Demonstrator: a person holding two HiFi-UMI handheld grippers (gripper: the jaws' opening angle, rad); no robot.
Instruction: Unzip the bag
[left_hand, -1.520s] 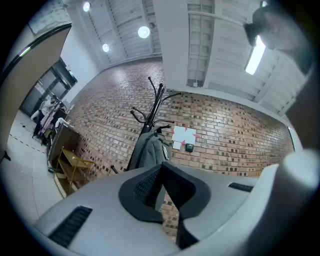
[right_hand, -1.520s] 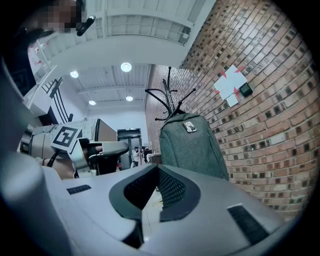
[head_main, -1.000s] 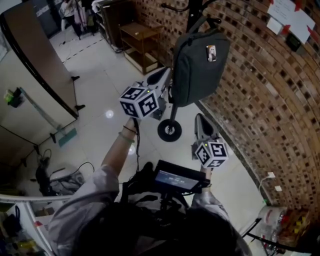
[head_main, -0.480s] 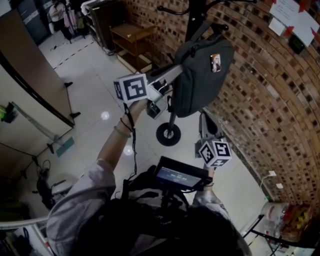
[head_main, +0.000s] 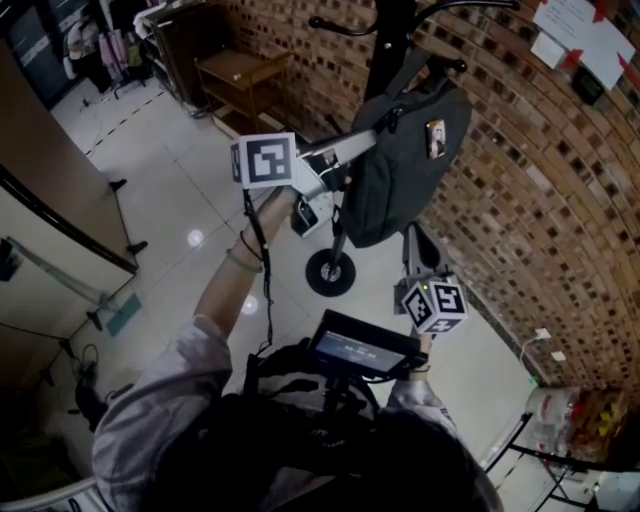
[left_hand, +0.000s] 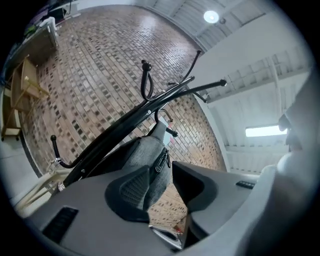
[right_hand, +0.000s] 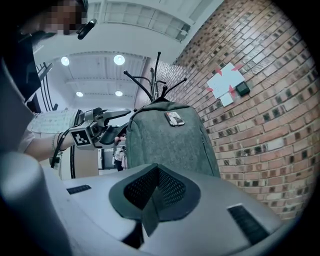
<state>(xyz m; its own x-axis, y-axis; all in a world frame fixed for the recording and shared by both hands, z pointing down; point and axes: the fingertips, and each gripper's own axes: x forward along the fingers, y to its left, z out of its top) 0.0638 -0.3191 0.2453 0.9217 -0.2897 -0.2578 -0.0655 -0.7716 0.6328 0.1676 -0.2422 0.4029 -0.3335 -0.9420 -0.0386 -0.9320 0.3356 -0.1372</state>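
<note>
Bag (head_main: 400, 165): grey backpack, hanging from a black coat stand (head_main: 392, 40).
Left gripper (head_main: 348, 160): raised against the bag's upper side, jaws apart, zip pull (left_hand: 161, 161) showing in the gap, nothing clamped.
Right gripper (head_main: 413, 238): just below the bag, jaws pressed together, empty.
Wall: brick wall (head_main: 540, 200) close behind the bag.
Floor: glossy pale tiled floor (head_main: 170, 200) beneath the bag.

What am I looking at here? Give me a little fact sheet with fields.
Bag: grey fabric backpack, hanging on a black metal coat stand
Backdrop: brick wall
Left gripper: held high, jaws apart, aimed at the bag's dark zipper pull
Right gripper: lower, jaws together, empty
Zip: pull not yet gripped
</note>
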